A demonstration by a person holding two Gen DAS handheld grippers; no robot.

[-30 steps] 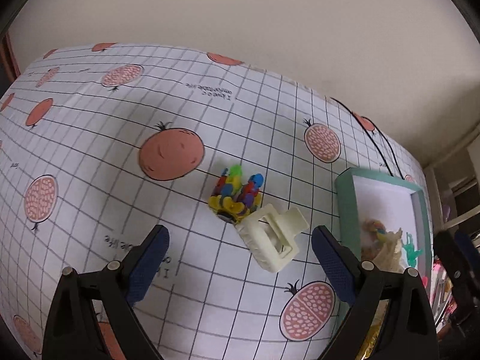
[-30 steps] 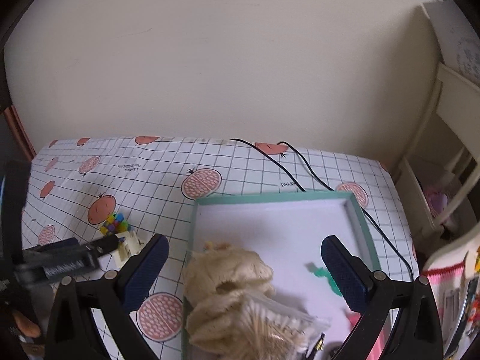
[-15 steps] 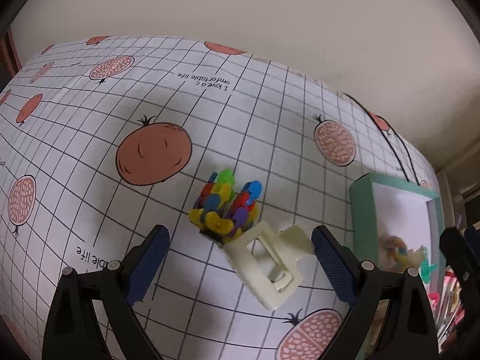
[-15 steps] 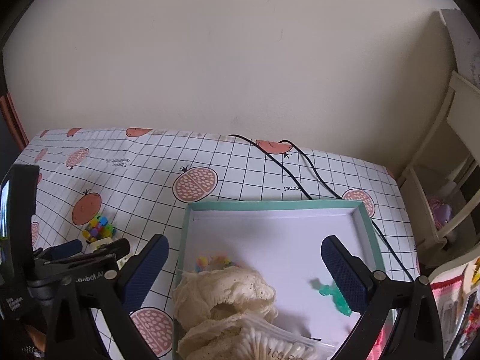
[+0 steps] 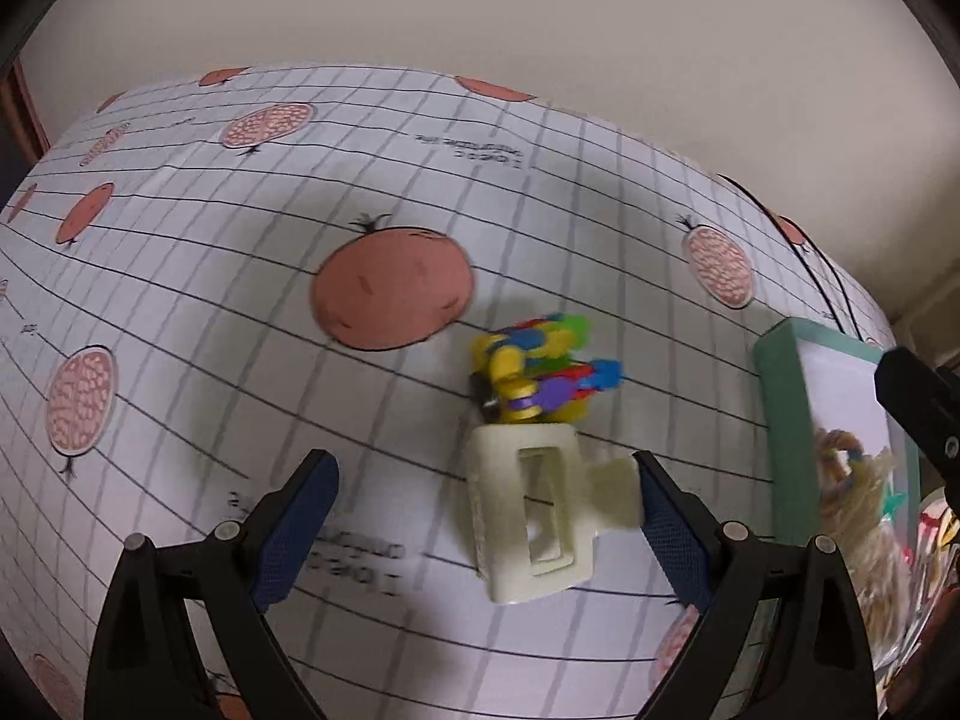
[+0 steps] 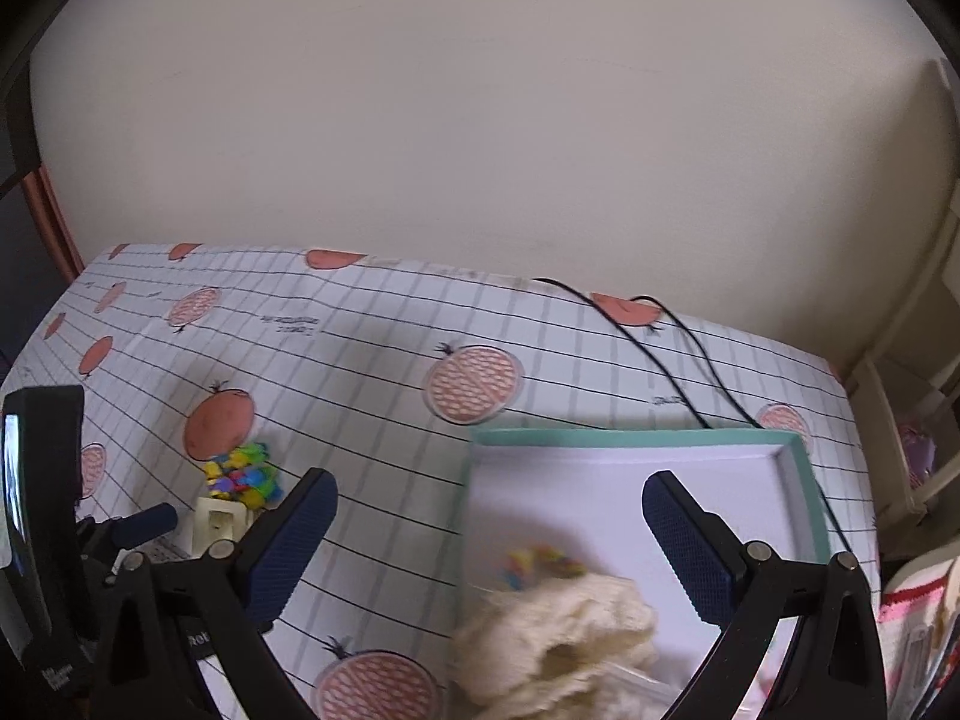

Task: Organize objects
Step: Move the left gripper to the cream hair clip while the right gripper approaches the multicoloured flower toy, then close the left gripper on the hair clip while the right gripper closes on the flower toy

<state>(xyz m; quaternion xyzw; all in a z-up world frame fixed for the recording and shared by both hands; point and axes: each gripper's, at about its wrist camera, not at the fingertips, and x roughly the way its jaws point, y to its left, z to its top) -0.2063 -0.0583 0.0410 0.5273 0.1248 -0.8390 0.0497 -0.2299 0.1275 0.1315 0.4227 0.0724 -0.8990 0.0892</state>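
Observation:
A cream hair claw clip [image 5: 534,510] lies on the pomegranate-print tablecloth [image 5: 240,252]. It sits between the fingers of my open left gripper [image 5: 483,477], close against the right finger [image 5: 660,516]. Just beyond it rests a small cluster of colourful clips [image 5: 540,369]. In the right wrist view the same cluster [image 6: 243,477] and claw clip [image 6: 219,522] show at far left. My right gripper [image 6: 489,486] hangs open and holds nothing, above the left edge of the teal tray [image 6: 630,437].
The tray holds a cream lace cloth [image 6: 564,630] and small colourful bits [image 6: 540,561]. A black cable [image 6: 660,348] runs from the back wall to the tray's far rim. White shelving [image 6: 918,420] stands past the table's right edge.
My left gripper has come forward and lower, so the claw clip now lies between its fingers. The right gripper has shifted left and pulled back over the tray's left edge. Both stay open.

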